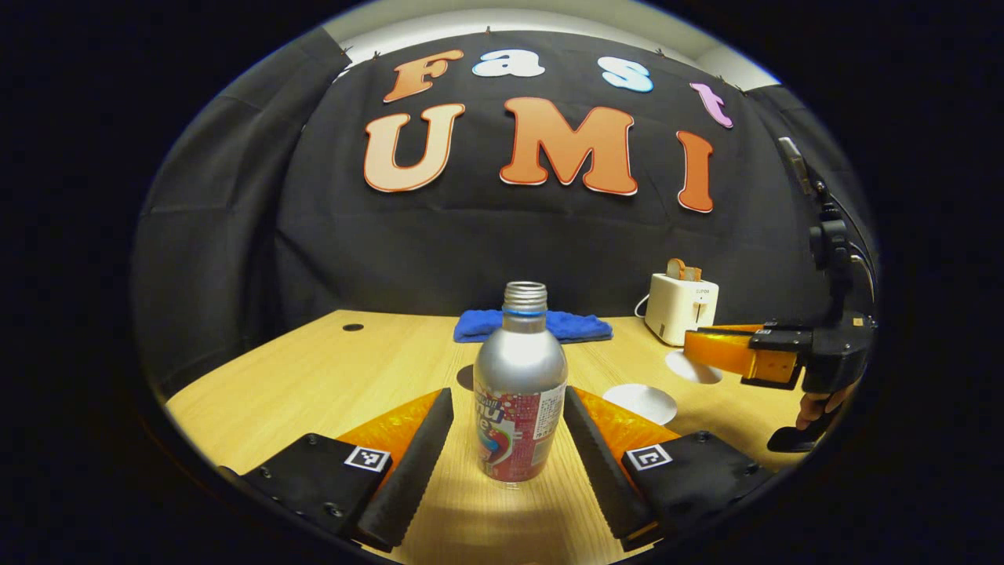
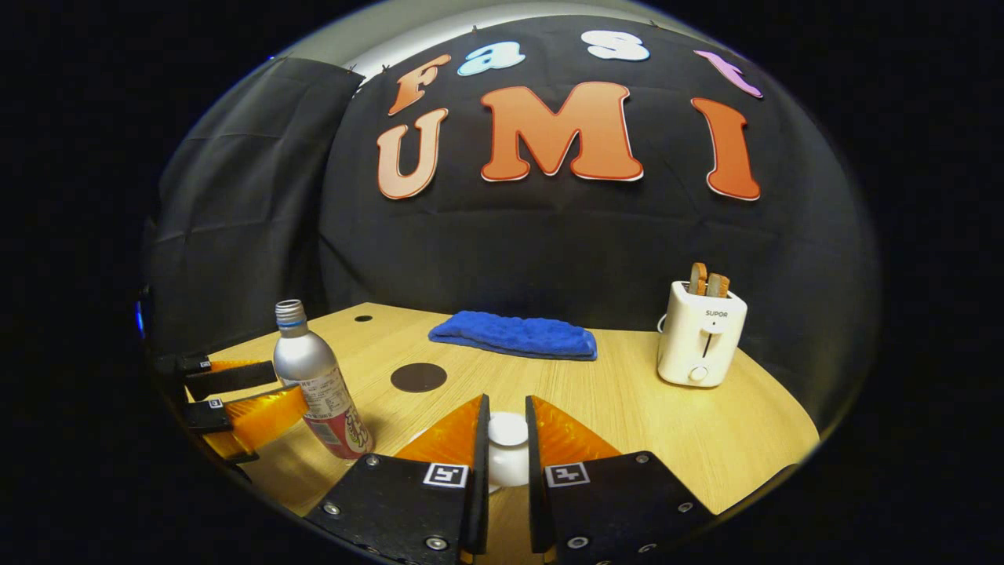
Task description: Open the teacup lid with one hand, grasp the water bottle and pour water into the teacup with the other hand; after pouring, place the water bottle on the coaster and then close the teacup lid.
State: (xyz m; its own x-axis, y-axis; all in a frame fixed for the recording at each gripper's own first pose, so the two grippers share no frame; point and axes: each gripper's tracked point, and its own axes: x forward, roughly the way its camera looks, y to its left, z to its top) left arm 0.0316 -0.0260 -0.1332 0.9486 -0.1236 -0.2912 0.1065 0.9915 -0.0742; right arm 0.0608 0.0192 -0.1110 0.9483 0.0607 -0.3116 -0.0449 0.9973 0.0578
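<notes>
We see the water bottle [image 1: 518, 384] standing upright on the wooden table [image 1: 329, 377], cap off, neck open. In the left gripper view the left gripper [image 1: 508, 439] sits w/ its 2 fingers spread wide, 1 on each side of the bottle; both fingers [image 1: 416, 455] stay clear of the bottle wall, w/ a gap on either side. In the right gripper view the same gripper comes in from the left edge, the bottle between its fingers.

The right gripper [image 2: 507, 447] has its fingers drawn close onto a white knob, the teacup lid [image 2: 507, 439]. The pads look to touch the knob's sides, but we can't tell for sure if both press on it. The teacup itself is mostly hidden behind the fingers; just a pale rim edge shows low left of them. In the left gripper view the right gripper is at far right, w/ a hand [image 1: 820, 404] under it, above 2 white round shapes on the table that we can't identify.

The dark round coaster [image 2: 418, 377] lies on the table between bottle and blue towel [image 2: 514, 336], apart from both. A white toaster [image 2: 700, 341] w/ 2 slices sticking up stands at the right rear, near the cloth wall.
</notes>
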